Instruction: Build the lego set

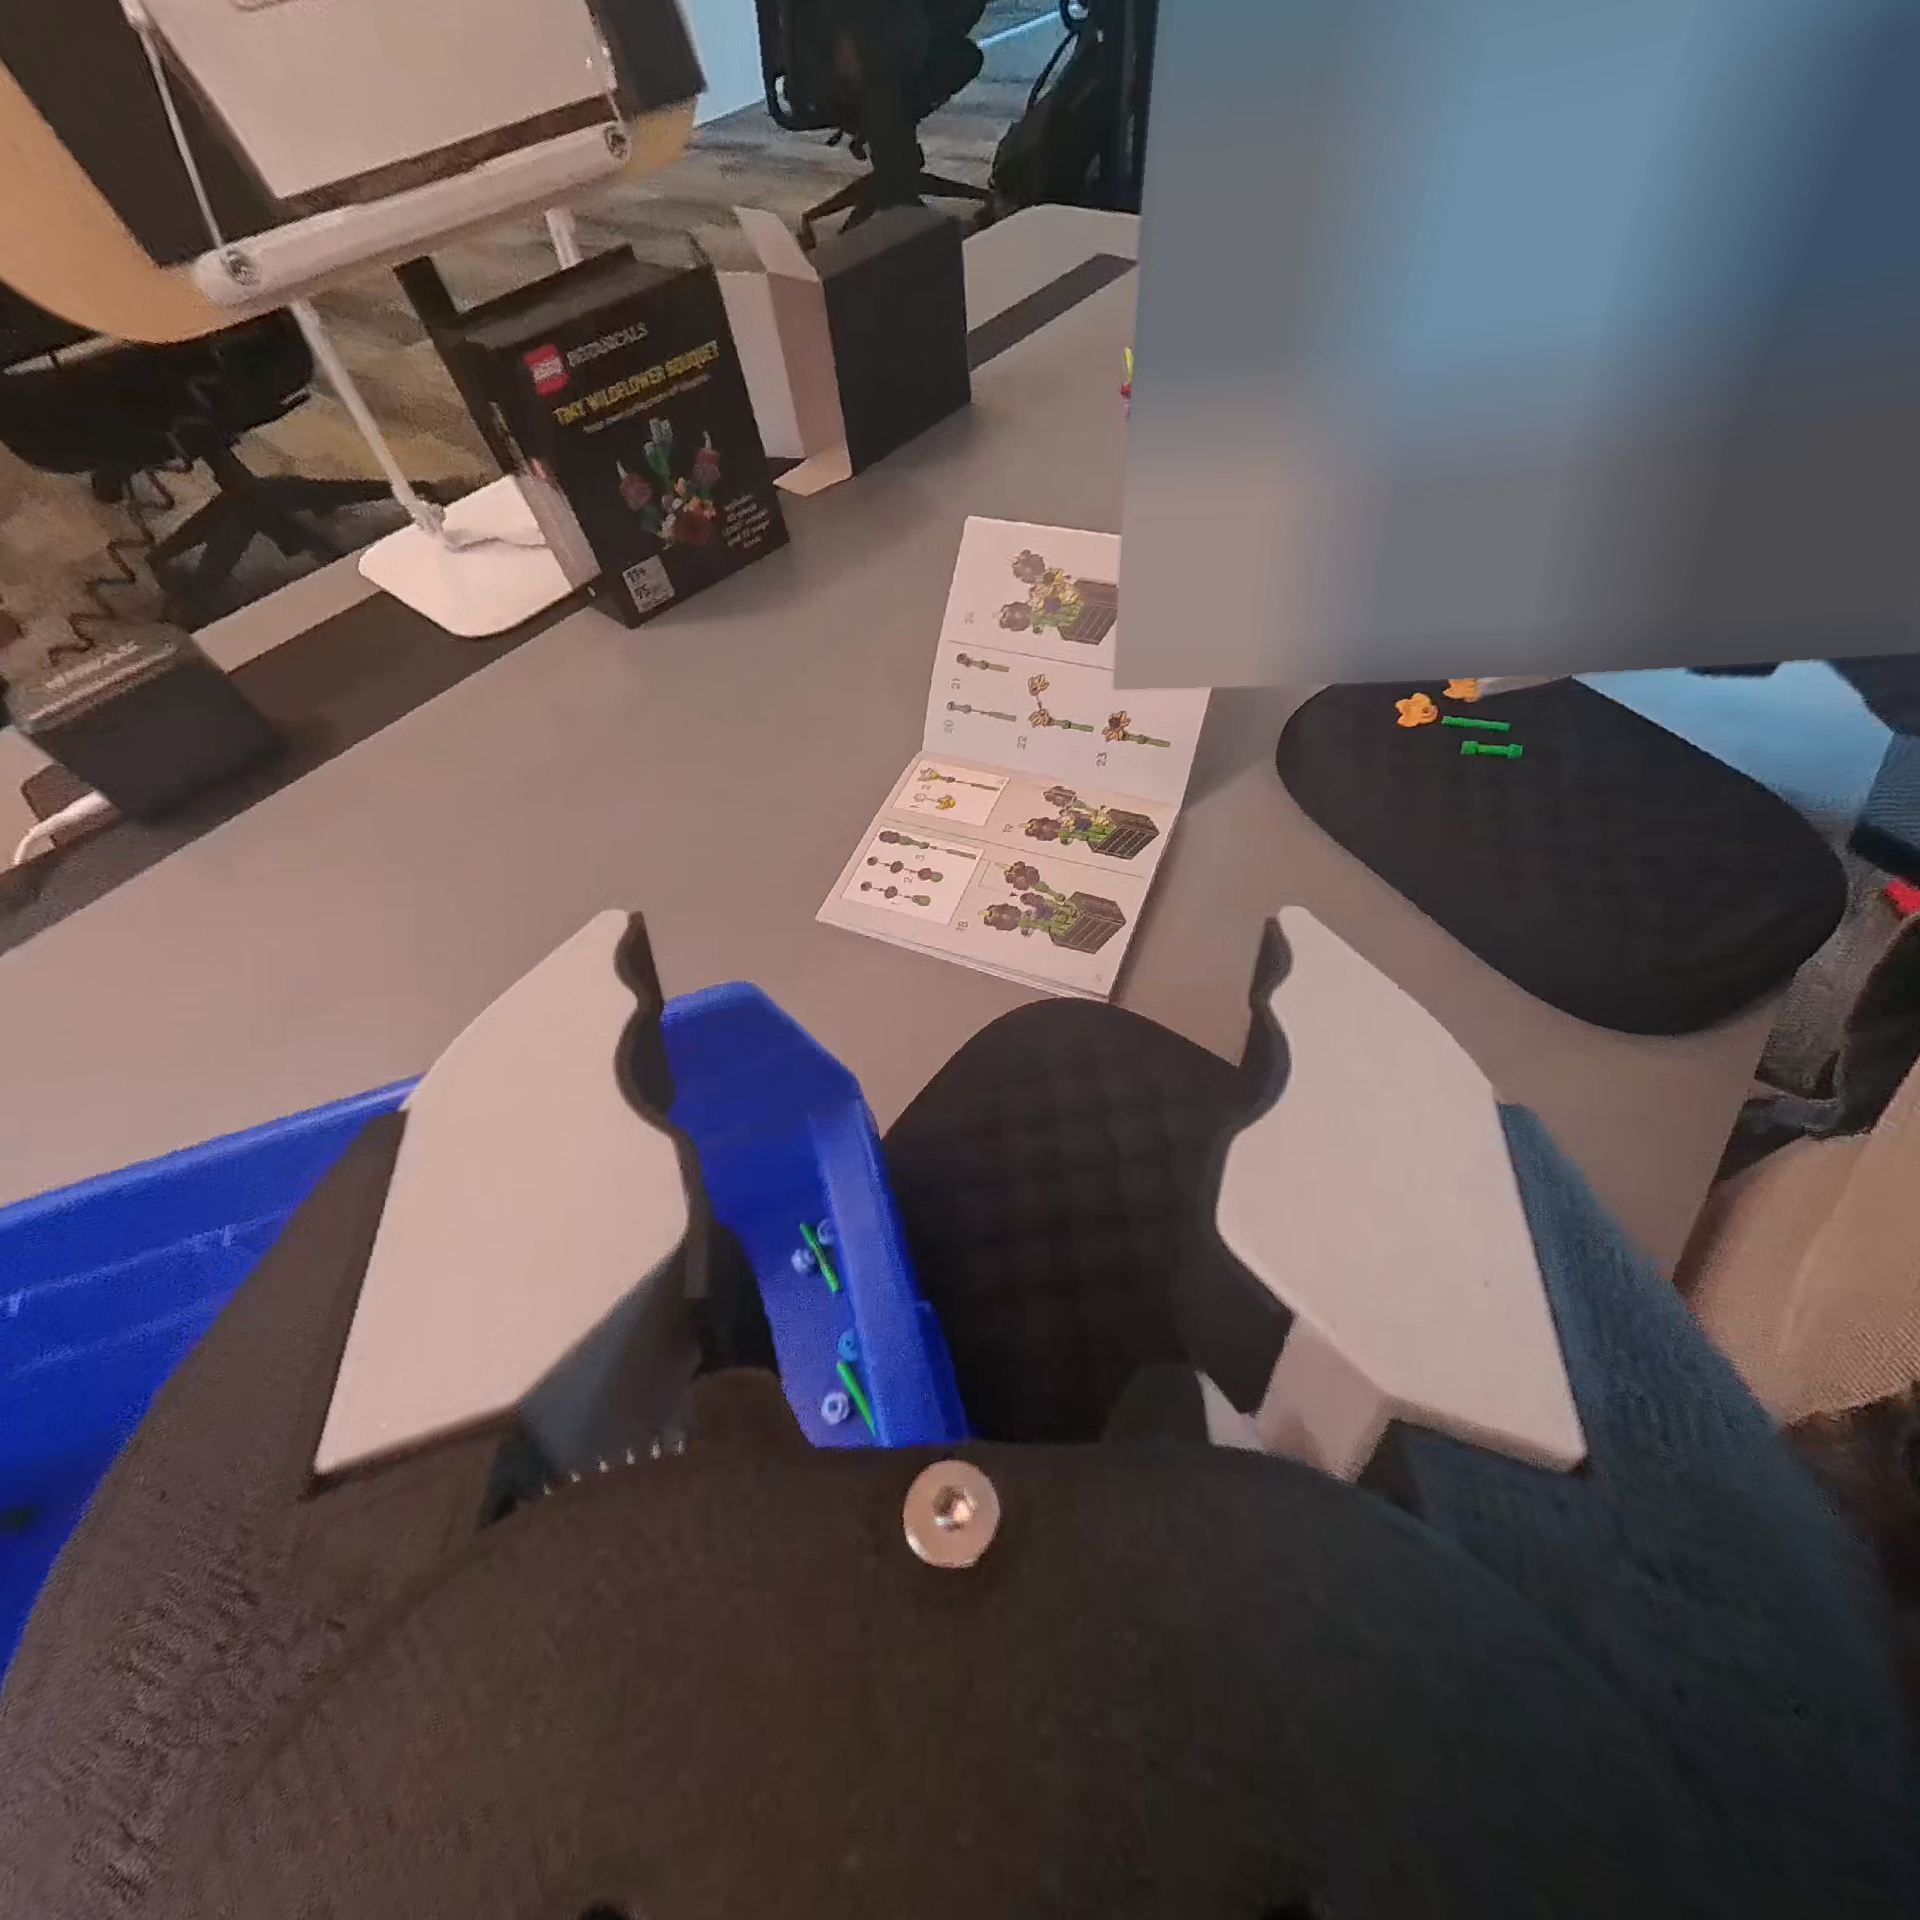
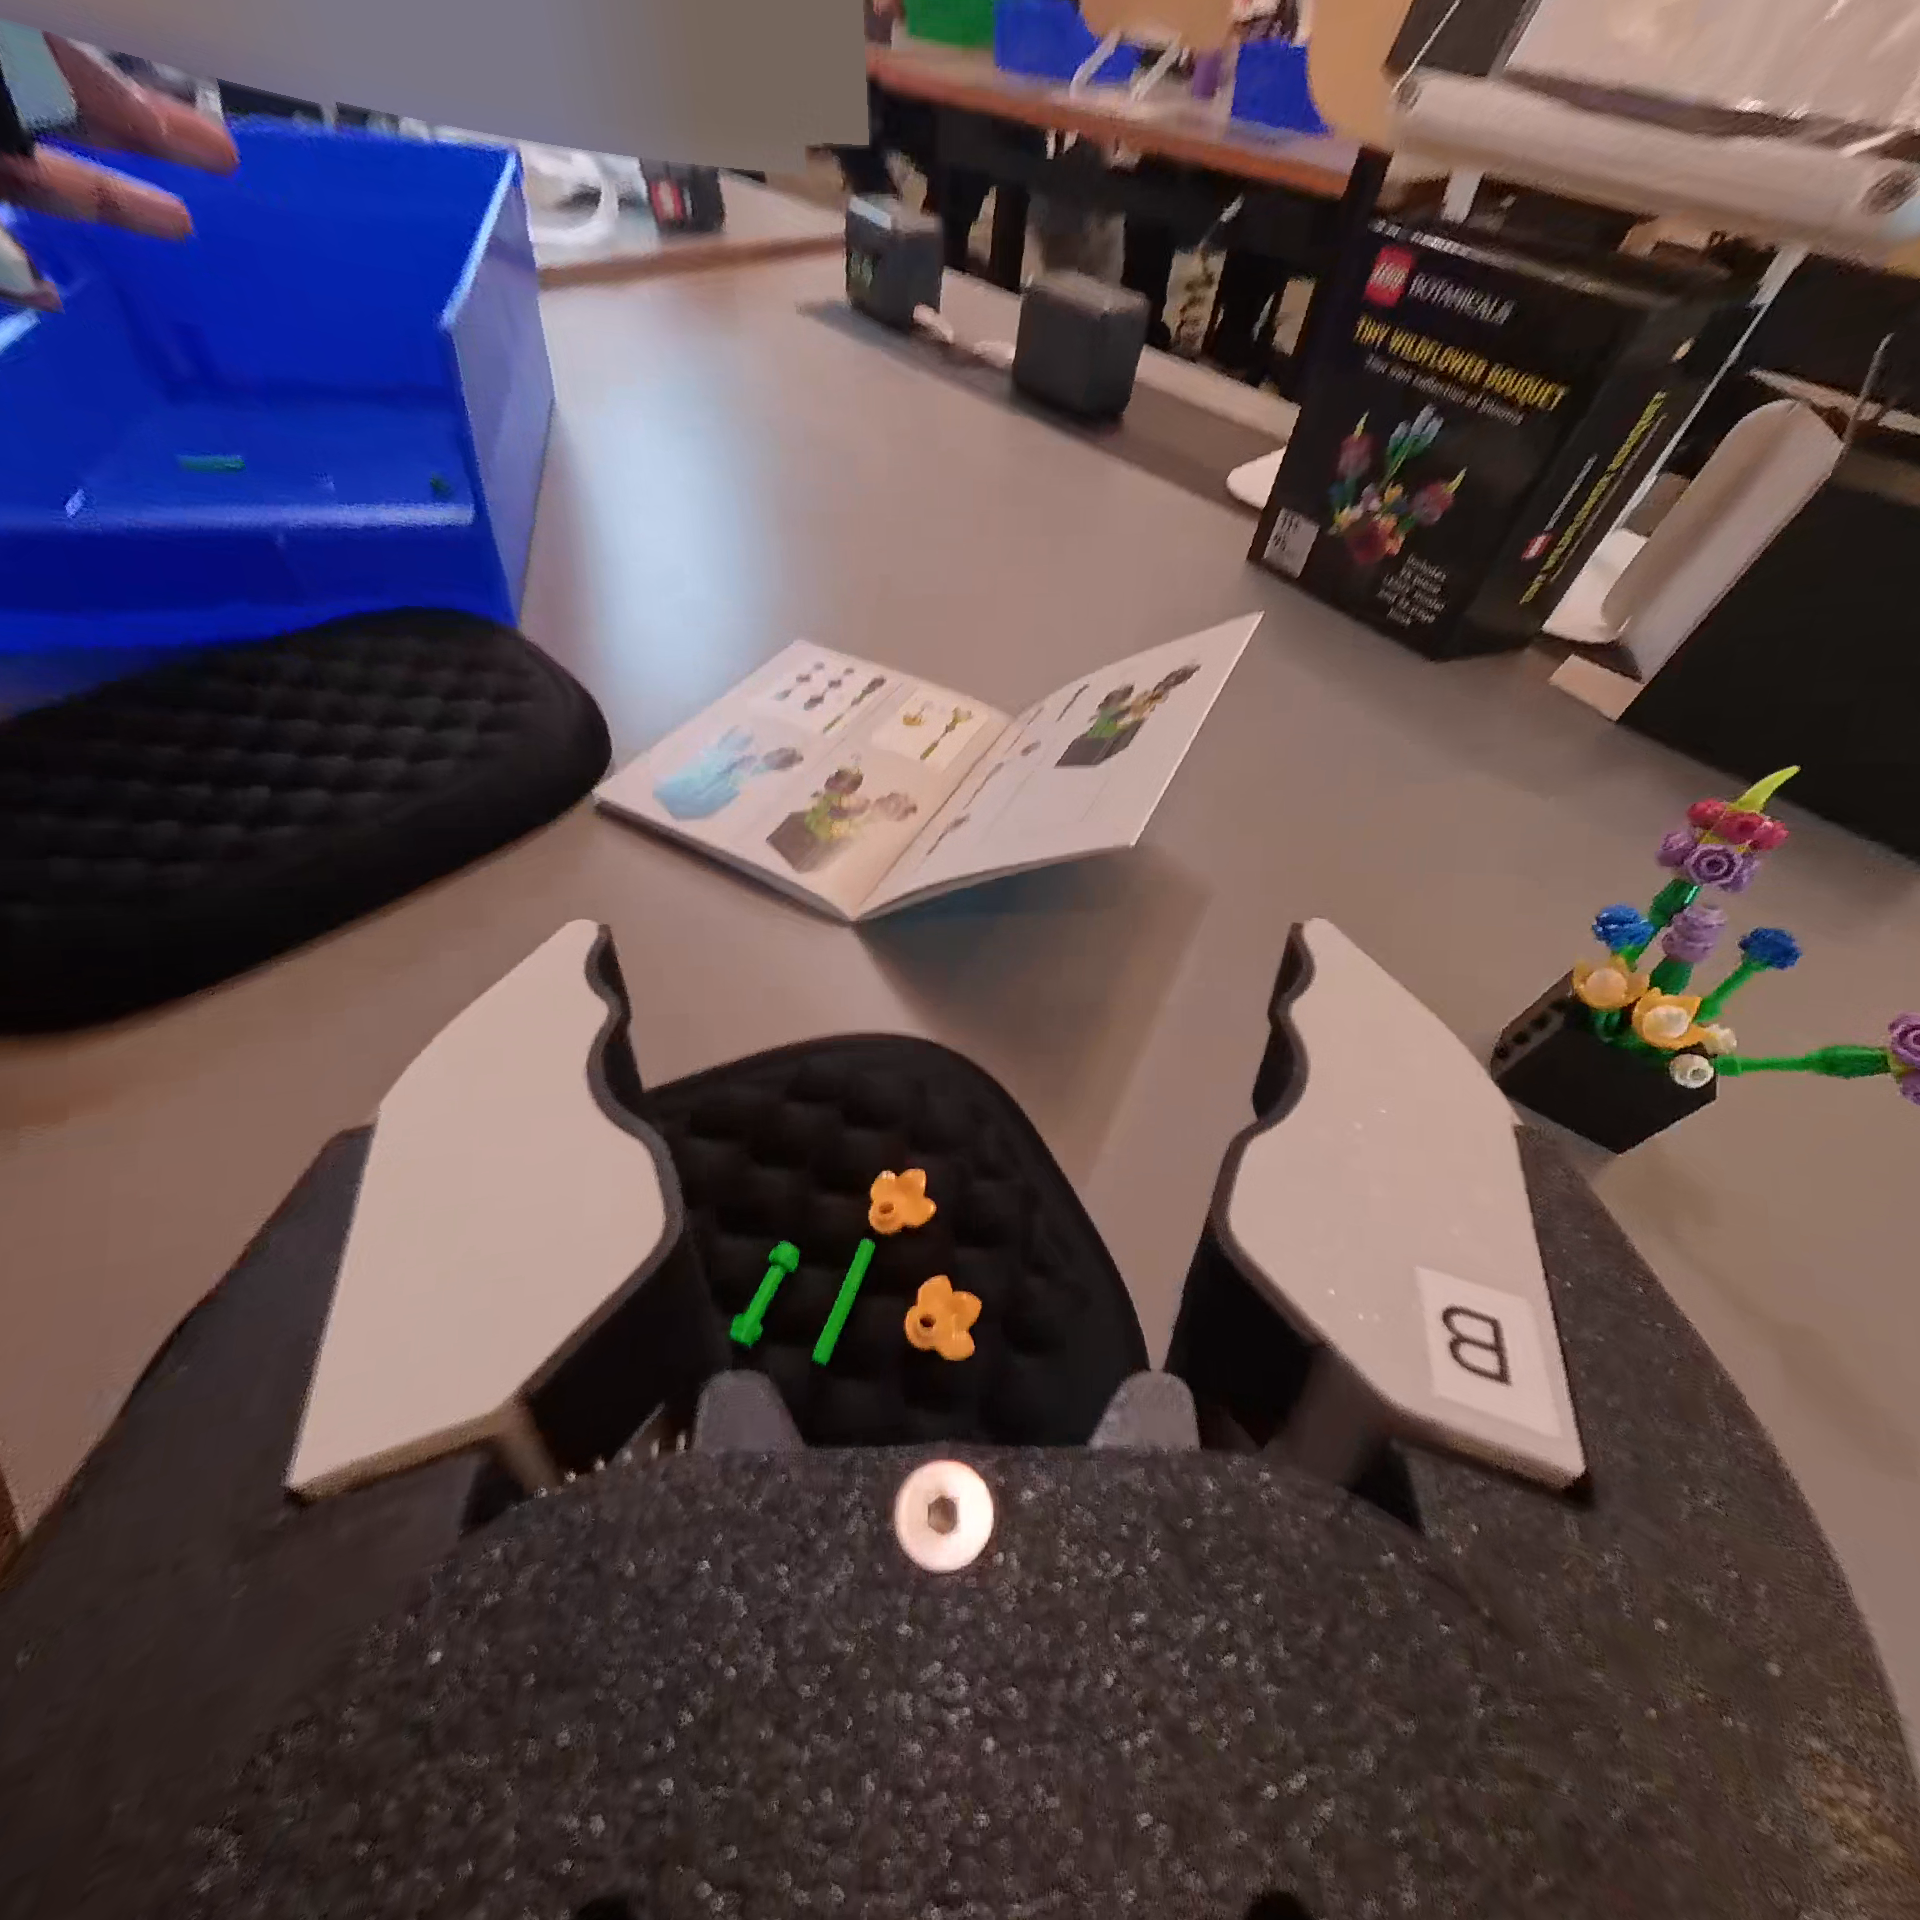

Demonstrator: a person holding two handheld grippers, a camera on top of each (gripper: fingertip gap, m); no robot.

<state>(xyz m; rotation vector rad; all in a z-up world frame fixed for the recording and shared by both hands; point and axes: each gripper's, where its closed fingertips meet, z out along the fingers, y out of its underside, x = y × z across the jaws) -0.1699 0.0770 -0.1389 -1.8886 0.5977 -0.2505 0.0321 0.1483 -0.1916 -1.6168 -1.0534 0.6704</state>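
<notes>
My right gripper [image 2: 951,997] is open and empty above a black pad [image 2: 914,1132]. On the pad lie two orange flower pieces [image 2: 901,1200] [image 2: 942,1317] and two green stems [image 2: 764,1294] [image 2: 842,1301]. A part-built flower bouquet [image 2: 1683,987] in a black base stands to the right. My left gripper [image 1: 951,987] is open and empty, over the corner of a blue bin [image 1: 790,1122] that holds small blue and green pieces [image 1: 826,1257], next to another black pad [image 1: 1060,1164]. The open instruction booklet [image 1: 1039,769] lies ahead; it also shows in the right wrist view [image 2: 914,769].
The black set box [image 1: 644,436] stands at the back of the grey table, also in the right wrist view [image 2: 1455,447]. A white lamp base [image 1: 468,571] is beside it. The blue bin [image 2: 260,395] sits at left, with a hand [image 2: 104,166] above it. It is some 12 cm from my right tips to the part-built flower bouquet [image 2: 1683,987].
</notes>
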